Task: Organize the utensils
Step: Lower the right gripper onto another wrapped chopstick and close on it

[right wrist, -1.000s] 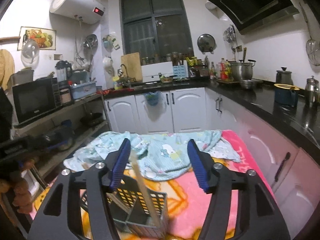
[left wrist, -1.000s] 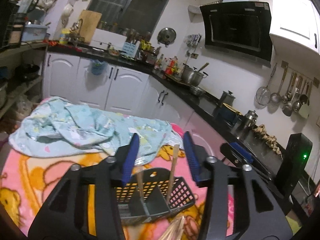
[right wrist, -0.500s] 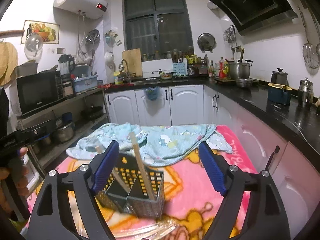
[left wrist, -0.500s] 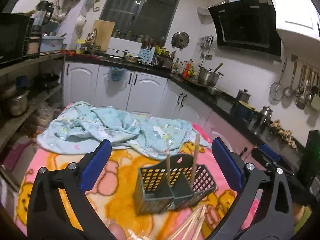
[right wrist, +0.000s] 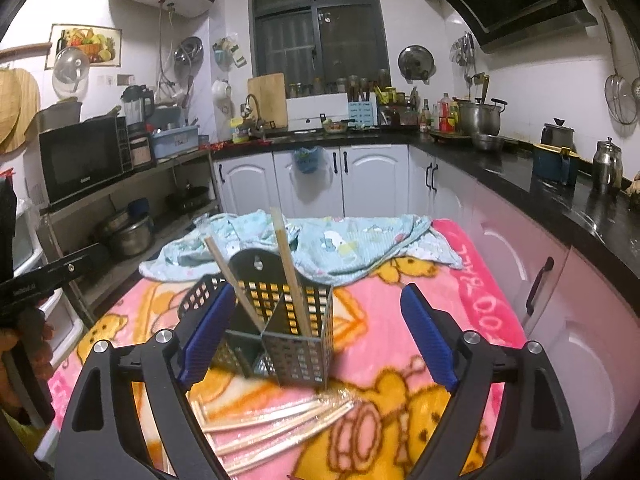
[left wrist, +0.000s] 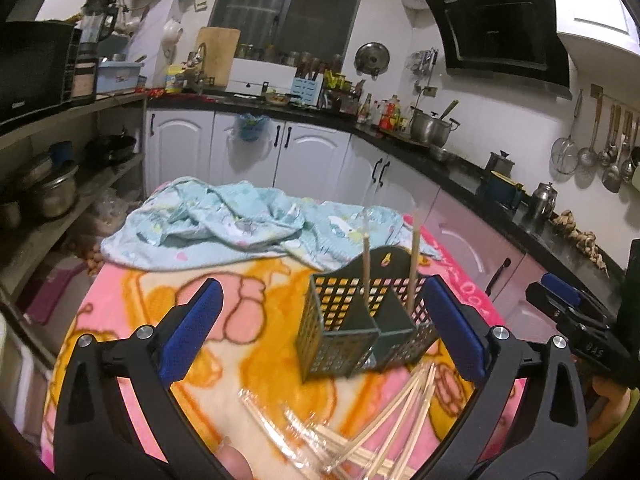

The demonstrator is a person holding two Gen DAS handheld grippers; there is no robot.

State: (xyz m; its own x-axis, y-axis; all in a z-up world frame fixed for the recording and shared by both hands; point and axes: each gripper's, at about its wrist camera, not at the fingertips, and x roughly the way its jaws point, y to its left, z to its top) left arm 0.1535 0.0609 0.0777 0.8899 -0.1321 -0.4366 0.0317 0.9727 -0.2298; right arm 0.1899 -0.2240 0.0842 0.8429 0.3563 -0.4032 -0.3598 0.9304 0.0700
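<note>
Both the left gripper (left wrist: 324, 334) and right gripper (right wrist: 318, 334) are spread wide, nothing held. Two chopsticks (right wrist: 290, 268) stand in the caddy (right wrist: 280, 344); loose ones (left wrist: 384, 436), apparently in wrap, lie at the blanket's (right wrist: 400, 336) near edge.

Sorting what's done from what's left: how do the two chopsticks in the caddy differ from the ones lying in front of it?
The two chopsticks in the caddy stand up, leaning, one in each compartment of the dark perforated caddy; the loose chopsticks lie flat on the pink blanket.
The standing pair is apart; the loose ones are a fanned bunch, with clear wrapping around them.
All look like the same pale wood.
</note>
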